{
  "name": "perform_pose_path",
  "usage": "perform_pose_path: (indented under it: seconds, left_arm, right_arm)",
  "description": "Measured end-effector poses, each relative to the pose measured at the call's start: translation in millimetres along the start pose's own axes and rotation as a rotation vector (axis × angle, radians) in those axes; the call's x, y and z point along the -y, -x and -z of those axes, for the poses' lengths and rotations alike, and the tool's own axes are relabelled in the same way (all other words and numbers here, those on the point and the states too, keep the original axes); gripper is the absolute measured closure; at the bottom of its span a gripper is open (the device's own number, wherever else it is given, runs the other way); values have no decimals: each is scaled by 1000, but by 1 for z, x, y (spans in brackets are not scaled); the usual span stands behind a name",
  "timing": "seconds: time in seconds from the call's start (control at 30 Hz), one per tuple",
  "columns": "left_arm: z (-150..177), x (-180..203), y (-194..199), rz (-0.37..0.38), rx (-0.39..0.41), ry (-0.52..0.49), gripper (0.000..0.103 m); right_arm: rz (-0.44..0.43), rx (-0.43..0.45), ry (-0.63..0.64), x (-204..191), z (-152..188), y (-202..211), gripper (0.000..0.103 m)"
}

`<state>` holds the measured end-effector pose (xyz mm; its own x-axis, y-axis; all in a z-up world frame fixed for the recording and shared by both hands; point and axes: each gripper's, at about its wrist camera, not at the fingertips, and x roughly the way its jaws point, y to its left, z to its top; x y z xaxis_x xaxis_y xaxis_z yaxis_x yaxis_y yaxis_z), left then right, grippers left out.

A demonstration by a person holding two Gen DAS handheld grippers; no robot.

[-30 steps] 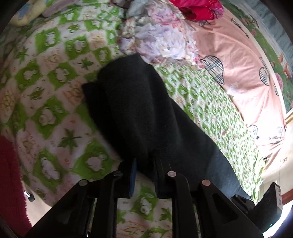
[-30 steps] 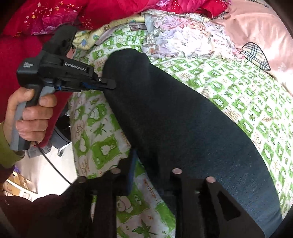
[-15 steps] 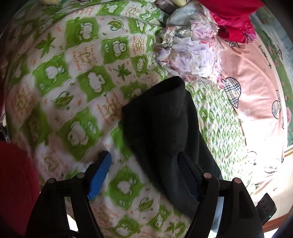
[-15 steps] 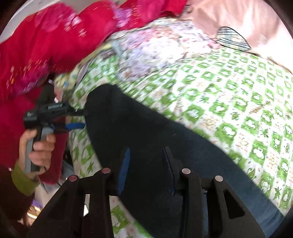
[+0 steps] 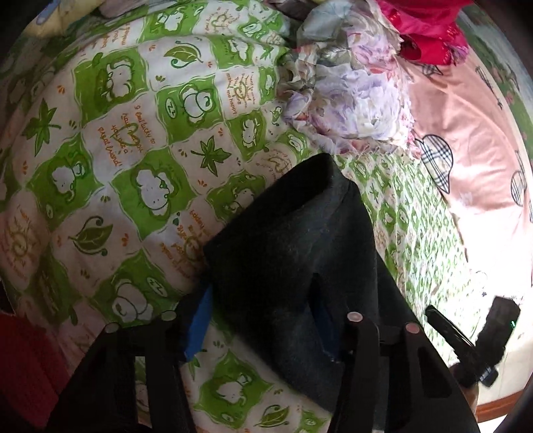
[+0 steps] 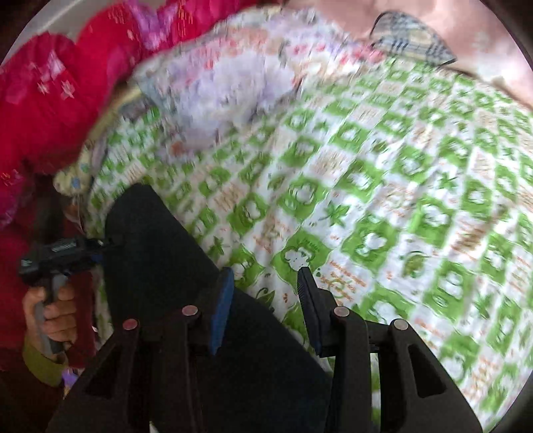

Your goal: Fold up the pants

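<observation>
The dark pants (image 5: 293, 246) lie folded lengthwise on the green-and-white patterned quilt (image 5: 133, 160). In the left wrist view my left gripper (image 5: 263, 319) stands open with one end of the pants between its blue-padded fingers (image 5: 200, 319). In the right wrist view the pants (image 6: 160, 253) run from the lower middle to the left. My right gripper (image 6: 266, 293) is open and empty, over the pants' right edge. The left gripper (image 6: 66, 256) shows there at the pants' far end, held by a hand.
A crumpled floral cloth (image 5: 353, 100) and red bedding (image 5: 423, 30) lie beyond the pants. A pink sheet with plaid hearts (image 5: 466, 140) covers the right side. The right gripper's body (image 5: 479, 343) shows low right. Red blankets (image 6: 50, 100) lie at the left.
Both grippers have let go of the pants and opened. The left gripper now straddles the pants' end. The right gripper has swung right, off the cloth and partly over the quilt.
</observation>
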<state>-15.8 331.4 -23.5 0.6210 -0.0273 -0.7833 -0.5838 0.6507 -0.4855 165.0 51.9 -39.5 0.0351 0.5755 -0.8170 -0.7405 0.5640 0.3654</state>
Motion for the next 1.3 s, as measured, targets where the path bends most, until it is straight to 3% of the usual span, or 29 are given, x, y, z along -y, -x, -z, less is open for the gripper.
perform_pose_path:
  seconds: [0.1,0.2,0.4,0.47,0.57,0.63,0.8,0.87,1.03,1.13,1.3]
  left_arm:
    - [2,-6,1,24,2,-12,52]
    - [4,-8,0,34,9,-22,52]
    - [6,4,-5,-13,16,-68,55]
    - [5,5,-6,-9,15,-69,61]
    - [5,8,-3,10,16,-90,77]
    - [7,13,7,35,38,-108,84]
    - [13,23,55,139,156,-127,85]
    - [13,26,64,158,181,-146,85]
    - [13,33,52,59,182,-232,85]
    - [14,33,32,-55,175,-311,85]
    - [21,28,1,-175,144,-389,80]
  right_arm:
    - [-26,-84,74,-13,12,-16,62]
    - [9,-74,147,-24,18,-17,62]
    - [-49,-109,127,-17,8,-30,64]
    - [-73,-125,134,-19,9,-26,83]
    - [-61,-103,161,-25,15,-14,90]
    - [1,-43,203,-37,15,0,92]
    - [352,204,437,-84,14,47,95]
    - [414,232,477,-89,14,45,95]
    - [426,190,450,-77,13,21,95]
    - [453,171,443,-75,13,6,95]
    - [464,102,379,-64,16,-22,93]
